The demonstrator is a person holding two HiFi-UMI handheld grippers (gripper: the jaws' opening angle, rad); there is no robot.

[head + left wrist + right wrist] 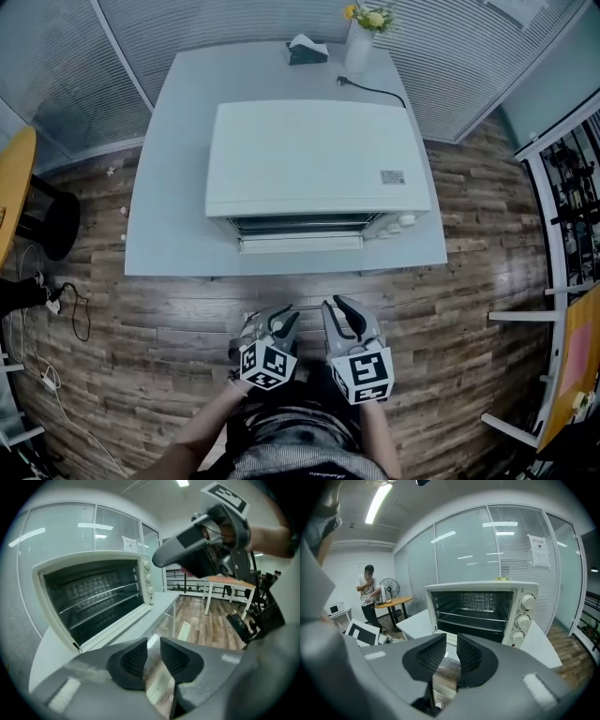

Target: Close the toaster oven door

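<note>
"How should that step have been handled?"

"Both were released. The left hand-held gripper (152,656) and the right hand-held gripper (451,656) had their jaws slightly apart with nothing between them. My judgement was to bring one under the door's (300,244) free edge near its middle, then lift it in an arc towards the oven (317,159). Easing off at the end would keep it from slamming or pushing the oven back."

"Where was the door?"

"It lay folded down at the oven's front, beyond both grippers and well apart from them. They hung over the floor (169,319) before the oven, which stood on the surface (159,234)."
</note>
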